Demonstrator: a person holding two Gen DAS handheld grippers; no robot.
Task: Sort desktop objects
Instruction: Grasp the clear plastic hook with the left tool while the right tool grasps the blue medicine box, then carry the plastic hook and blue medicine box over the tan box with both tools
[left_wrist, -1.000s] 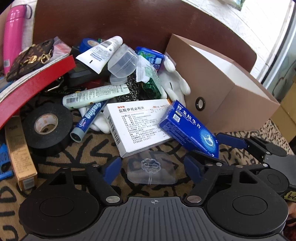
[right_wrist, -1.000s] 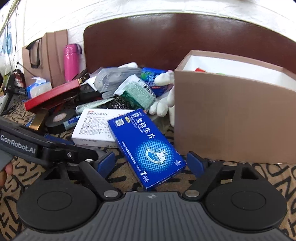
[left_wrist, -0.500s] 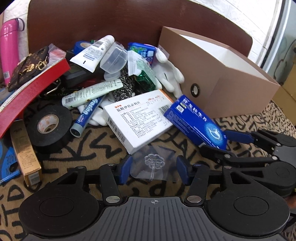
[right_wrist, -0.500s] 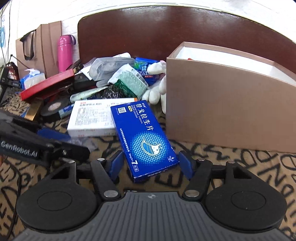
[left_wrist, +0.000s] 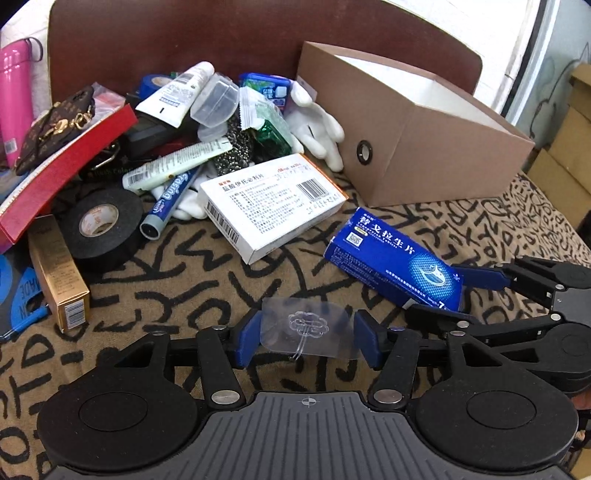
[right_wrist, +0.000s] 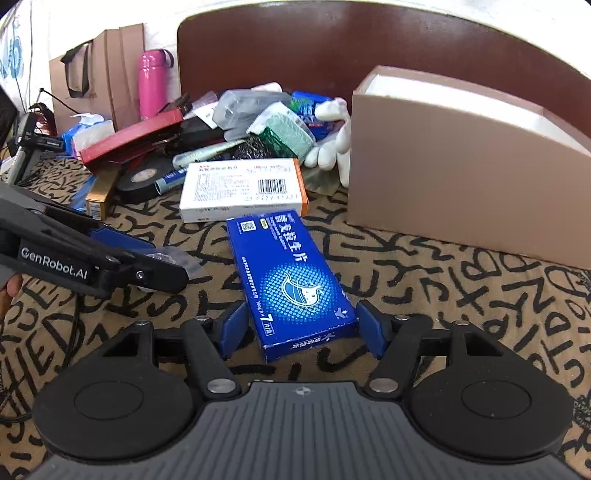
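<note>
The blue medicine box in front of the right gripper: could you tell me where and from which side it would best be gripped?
Grip the blue medicine box across its narrow width at the near end, coming in low from the near side. It lies flat on the patterned cloth, long axis pointing away, and the right gripper already straddles that end, its fingers beside the two long edges. The far end sits close to the white medicine box.

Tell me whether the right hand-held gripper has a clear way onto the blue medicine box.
Probably yes. The right hand-held gripper already straddles the near end of the blue medicine box, jaws open on either side, nothing between. The white medicine box sits beyond, at the far end.
</note>
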